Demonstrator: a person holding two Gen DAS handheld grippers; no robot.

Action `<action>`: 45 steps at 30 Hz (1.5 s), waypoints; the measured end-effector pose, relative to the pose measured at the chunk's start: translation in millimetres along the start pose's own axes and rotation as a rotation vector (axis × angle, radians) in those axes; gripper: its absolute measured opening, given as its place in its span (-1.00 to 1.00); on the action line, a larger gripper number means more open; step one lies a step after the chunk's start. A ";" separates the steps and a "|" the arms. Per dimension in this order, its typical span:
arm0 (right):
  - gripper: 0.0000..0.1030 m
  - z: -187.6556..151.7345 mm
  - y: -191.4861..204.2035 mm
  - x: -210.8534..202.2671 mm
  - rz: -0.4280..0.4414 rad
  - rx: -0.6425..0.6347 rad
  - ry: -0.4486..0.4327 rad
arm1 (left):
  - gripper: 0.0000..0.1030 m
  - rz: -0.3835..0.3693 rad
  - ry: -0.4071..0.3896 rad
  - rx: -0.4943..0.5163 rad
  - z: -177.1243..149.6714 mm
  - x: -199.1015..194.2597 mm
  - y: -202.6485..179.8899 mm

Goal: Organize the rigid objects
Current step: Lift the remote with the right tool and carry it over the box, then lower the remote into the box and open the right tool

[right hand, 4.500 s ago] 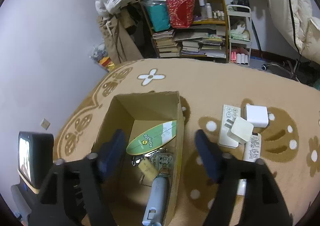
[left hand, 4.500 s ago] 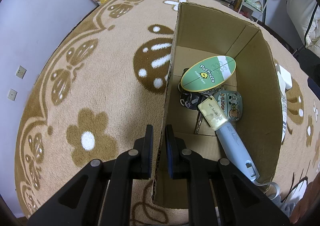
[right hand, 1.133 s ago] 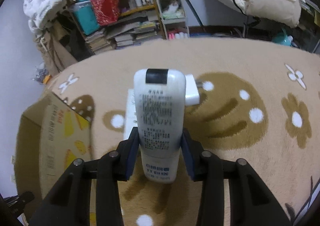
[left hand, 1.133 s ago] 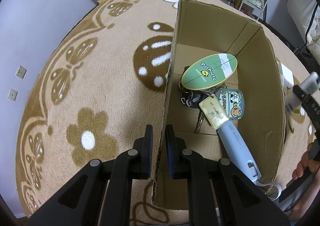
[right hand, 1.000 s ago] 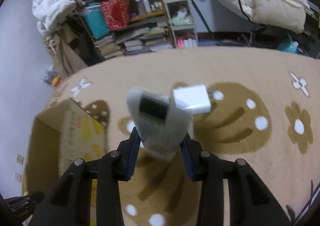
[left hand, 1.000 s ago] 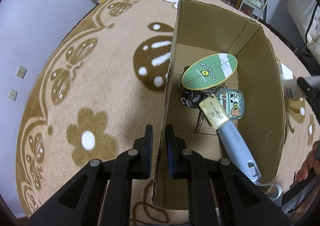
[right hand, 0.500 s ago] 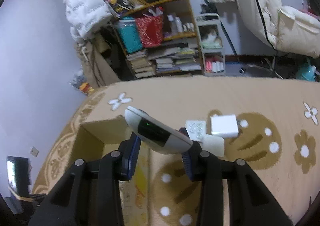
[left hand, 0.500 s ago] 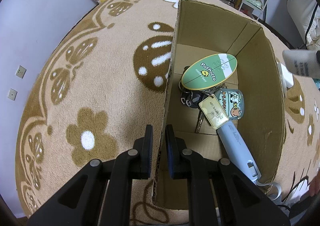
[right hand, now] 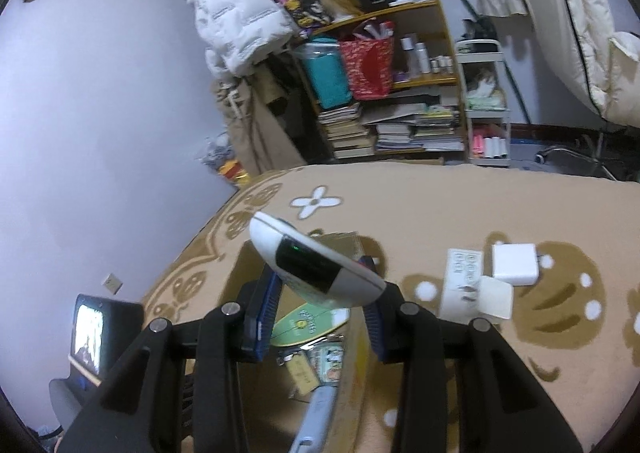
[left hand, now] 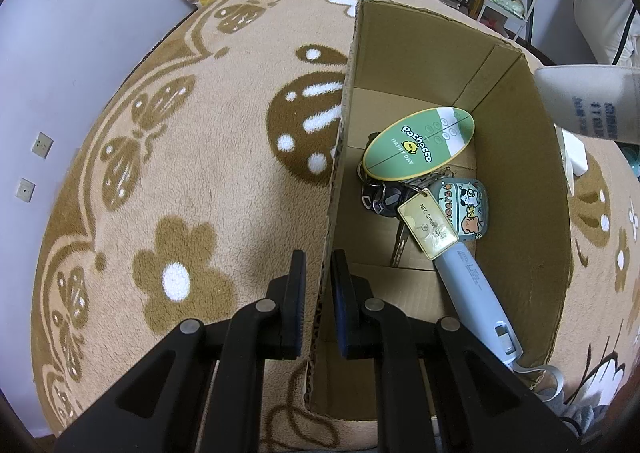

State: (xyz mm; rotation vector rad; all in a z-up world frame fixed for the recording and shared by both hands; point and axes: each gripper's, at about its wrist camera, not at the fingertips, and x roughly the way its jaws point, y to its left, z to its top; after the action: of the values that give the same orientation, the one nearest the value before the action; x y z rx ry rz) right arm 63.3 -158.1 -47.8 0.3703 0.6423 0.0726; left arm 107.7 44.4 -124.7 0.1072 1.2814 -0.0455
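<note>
Carrying a white remote (right hand: 316, 267) crosswise between its two pads, the right claw (right hand: 318, 317) hangs above the open cardboard box (left hand: 548, 181). The remote's long axis runs across the claw, tilted, with its dark window end rising up to the left and the other end poking out past the right finger. In the left wrist view its printed end (left hand: 592, 105) shows at the far right, over the box's right wall. Below it, inside the box, lie a green oval Pochacco tag (left hand: 418, 143), a bunch of keys with tags (left hand: 424, 213) and a pale blue handled tool (left hand: 476, 293).

The left claw (left hand: 318, 301) is pinching the near left wall of the box, one finger outside and one inside, which looks like steadying it on the carpet (left hand: 180, 173).

The coming move turns on one thing: the box opening lies straight below and slightly left of the right claw, so the remote probably needs lowering inward before the pads let go. White chargers and a power strip (right hand: 486, 277) sit on the carpet to the right, outside the box.
</note>
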 end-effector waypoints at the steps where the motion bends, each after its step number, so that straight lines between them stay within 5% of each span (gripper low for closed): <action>1: -0.21 -2.1 3.0 1.4 0.001 -0.008 0.004 | -0.75 0.001 0.000 0.001 -0.2 0.0 -0.6; 23: -0.20 -53.5 33.1 50.6 -0.098 -0.227 0.174 | -0.75 -0.020 0.004 -0.019 0.7 -0.7 1.4; 32: -0.14 -51.6 52.4 40.0 -0.068 -0.302 0.143 | -0.75 -0.017 0.003 -0.013 0.6 -1.6 1.4; 38: 0.07 -46.6 47.3 38.4 -0.060 -0.256 0.150 | -0.75 -0.016 0.005 -0.013 0.6 -1.8 1.3; 45: 0.75 -31.5 39.0 28.2 -0.101 -0.213 0.098 | -0.75 -0.015 0.005 -0.011 0.5 -1.9 2.3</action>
State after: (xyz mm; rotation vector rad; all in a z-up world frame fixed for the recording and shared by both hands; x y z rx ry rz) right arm 68.9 -106.7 -73.2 0.1285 0.7420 0.0629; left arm 107.9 46.6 -122.6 0.0889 1.2874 -0.0511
